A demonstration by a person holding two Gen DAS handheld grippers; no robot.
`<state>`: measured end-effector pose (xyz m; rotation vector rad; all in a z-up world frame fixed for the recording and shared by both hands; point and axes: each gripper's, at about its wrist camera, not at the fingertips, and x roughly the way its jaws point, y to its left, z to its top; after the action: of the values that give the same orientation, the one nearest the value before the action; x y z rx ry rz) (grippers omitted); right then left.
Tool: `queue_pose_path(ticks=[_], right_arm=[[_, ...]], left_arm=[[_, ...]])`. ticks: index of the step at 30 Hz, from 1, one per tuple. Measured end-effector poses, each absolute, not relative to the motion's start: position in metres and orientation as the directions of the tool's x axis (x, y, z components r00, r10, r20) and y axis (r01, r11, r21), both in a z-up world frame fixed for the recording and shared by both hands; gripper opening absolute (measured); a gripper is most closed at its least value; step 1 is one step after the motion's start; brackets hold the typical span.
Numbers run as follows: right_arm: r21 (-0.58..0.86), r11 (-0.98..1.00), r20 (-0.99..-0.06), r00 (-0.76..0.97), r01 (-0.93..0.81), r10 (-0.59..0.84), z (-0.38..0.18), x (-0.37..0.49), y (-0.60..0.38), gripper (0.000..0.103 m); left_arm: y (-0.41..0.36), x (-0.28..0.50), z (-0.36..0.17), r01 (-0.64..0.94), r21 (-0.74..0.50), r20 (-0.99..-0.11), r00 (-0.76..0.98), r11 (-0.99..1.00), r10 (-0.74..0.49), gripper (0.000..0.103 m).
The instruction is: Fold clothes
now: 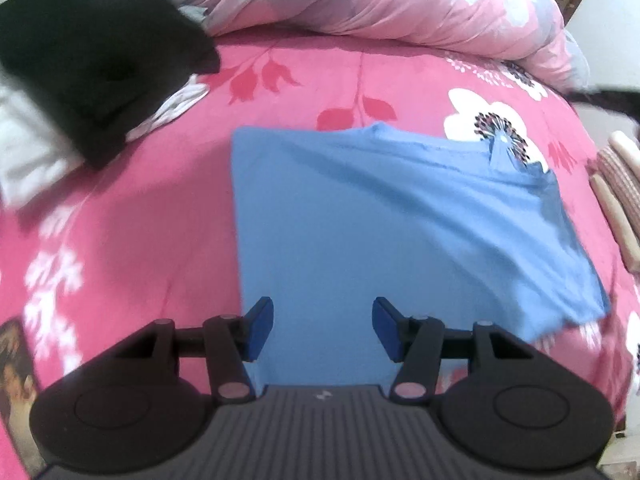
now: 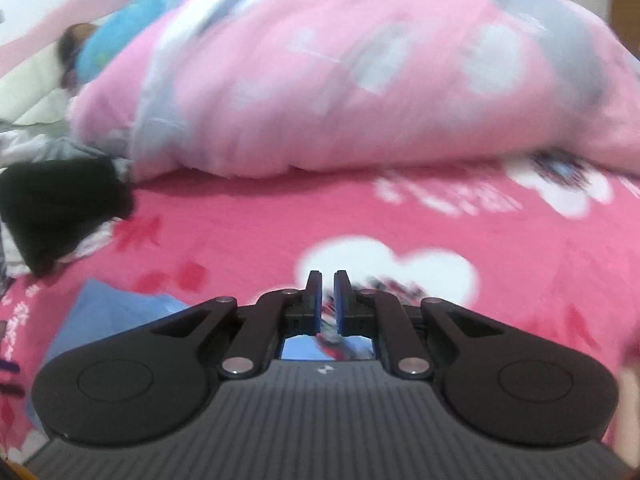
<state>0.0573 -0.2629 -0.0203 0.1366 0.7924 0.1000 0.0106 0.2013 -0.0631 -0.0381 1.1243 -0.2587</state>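
Note:
A light blue shirt (image 1: 380, 220) lies folded into a rough rectangle on the pink floral bedsheet (image 1: 140, 220); its right edge is rumpled. My left gripper (image 1: 323, 328) hangs over the shirt's near edge, open, with its blue pads (image 1: 260, 328) apart and nothing pressed between them. In the blurred right wrist view my right gripper (image 2: 328, 300) is over the bedsheet (image 2: 520, 280), its jaws nearly touching and holding nothing. A corner of the blue shirt (image 2: 108, 312) shows low on the left, beside and under that gripper.
A black garment (image 1: 88, 68) (image 2: 60, 208) lies on white cloth (image 1: 24, 156) at the far left. A bunched pink and grey quilt (image 1: 380, 0) (image 2: 340, 80) fills the back of the bed. A woven item (image 1: 618, 184) sits at the right edge.

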Motion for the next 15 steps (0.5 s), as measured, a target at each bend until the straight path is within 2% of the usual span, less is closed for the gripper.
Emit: queue_pose_path(ticks=[3, 9, 11, 13, 15], right_arm=[[0.162, 0.987, -0.753, 0.644, -0.023, 0.139, -0.039, 0.038, -0.285, 0.006], [0.154, 0.983, -0.815, 0.55, -0.097, 0.182, -0.086, 0.024, -0.297, 0.01], [0.141, 0.979, -0.823, 0.532, -0.145, 0.198, -0.1, 0.024, -0.297, 0.014], [0.113, 0.973, -0.83, 0.52, -0.201, 0.204, -0.108, 0.029, -0.293, 0.03], [0.097, 0.967, -0.843, 0.497, -0.235, 0.206, -0.12, 0.038, -0.293, 0.033]], left_arm=[[0.184, 0.037, -0.078, 0.183, -0.136, -0.884, 0.421, 0.974, -0.202, 0.056], [0.16, 0.077, -0.101, 0.182, -0.077, -0.876, 0.457, 0.98, -0.154, 0.056], [0.152, 0.085, -0.105, 0.2, -0.048, -0.874, 0.466, 0.979, -0.138, 0.056], [0.145, 0.09, -0.106, 0.215, -0.025, -0.87, 0.476, 0.976, -0.127, 0.056], [0.139, 0.094, -0.109, 0.228, -0.006, -0.868, 0.482, 0.974, -0.118, 0.056]])
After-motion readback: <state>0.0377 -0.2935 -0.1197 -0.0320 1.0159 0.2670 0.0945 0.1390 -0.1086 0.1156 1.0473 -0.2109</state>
